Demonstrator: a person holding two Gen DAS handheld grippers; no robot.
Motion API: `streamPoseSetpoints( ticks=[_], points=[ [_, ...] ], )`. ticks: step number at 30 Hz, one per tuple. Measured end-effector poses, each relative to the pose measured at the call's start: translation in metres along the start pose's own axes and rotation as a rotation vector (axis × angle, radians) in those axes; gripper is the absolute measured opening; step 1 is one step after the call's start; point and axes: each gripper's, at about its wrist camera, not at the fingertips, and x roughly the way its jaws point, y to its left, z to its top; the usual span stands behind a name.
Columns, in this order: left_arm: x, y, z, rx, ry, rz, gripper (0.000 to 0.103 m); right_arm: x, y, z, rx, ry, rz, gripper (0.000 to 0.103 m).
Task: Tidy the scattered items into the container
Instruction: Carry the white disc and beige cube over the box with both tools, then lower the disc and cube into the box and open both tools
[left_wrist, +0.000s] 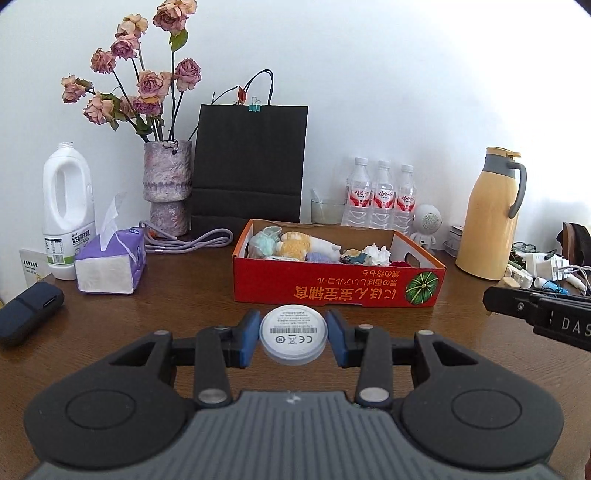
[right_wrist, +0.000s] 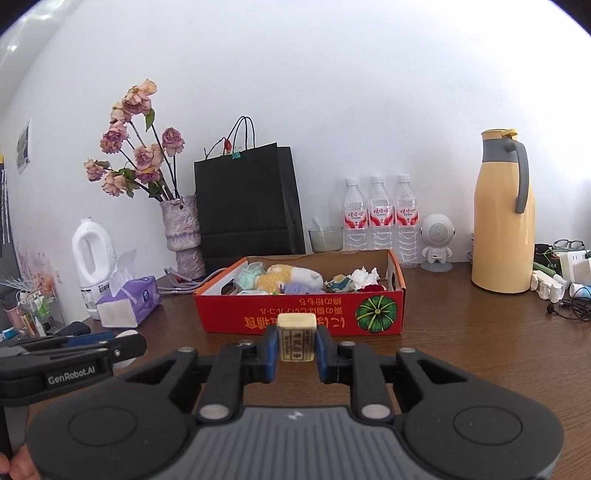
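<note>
Both jaws clamped: left gripper (left_wrist: 293, 338) on a disc (left_wrist: 293, 334), right gripper (right_wrist: 296, 343) on a tile (right_wrist: 296, 338).
Short of the box (left_wrist: 332, 288) on the counter (left_wrist: 166, 306); disc's label faces me, tile's long axis points ahead, its print too small to read.

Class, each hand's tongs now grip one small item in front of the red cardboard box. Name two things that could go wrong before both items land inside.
1. The left tongs pinch the round white disc only by its curved edge; it might slip or twist out.
2. The red box already holds soft toys and crumpled paper, so the small cream block in the right tongs could bounce off them or land outside the near wall if released early.
</note>
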Motion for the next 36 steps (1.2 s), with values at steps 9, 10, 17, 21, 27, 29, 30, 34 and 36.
streamPoseSetpoints(
  ticks=[9,10,17,21,27,29,30,34,36],
  points=[
    [0.085,0.027,0.087,-0.032,0.007,-0.075,0.04,0.076,-0.031,0.084,0.001,0.028,0.053,0.019],
    [0.102,0.03,0.1,-0.043,0.03,-0.086,0.04,0.09,-0.036,0.098,0.007,0.045,0.062,0.019],
    [0.227,0.035,0.164,-0.029,0.213,-0.142,0.04,0.21,-0.063,0.175,-0.017,0.314,0.116,0.019],
    [0.302,0.026,0.149,-0.041,0.412,-0.203,0.04,0.294,-0.069,0.167,-0.006,0.587,0.115,0.019],
    [0.369,0.0,0.123,0.019,0.555,-0.157,0.041,0.38,-0.089,0.122,0.025,0.826,0.029,0.019],
    [0.376,-0.009,0.12,0.035,0.561,-0.2,0.041,0.394,-0.092,0.116,0.002,0.846,-0.003,0.019],
    [0.38,-0.013,0.118,0.038,0.569,-0.22,0.042,0.401,-0.093,0.114,-0.012,0.859,-0.018,0.02],
    [0.392,-0.023,0.108,0.072,0.589,-0.204,0.043,0.419,-0.094,0.11,-0.057,0.9,-0.064,0.021],
    [0.394,-0.02,0.11,0.052,0.589,-0.208,0.043,0.421,-0.097,0.109,-0.062,0.916,-0.081,0.027]
  ],
)
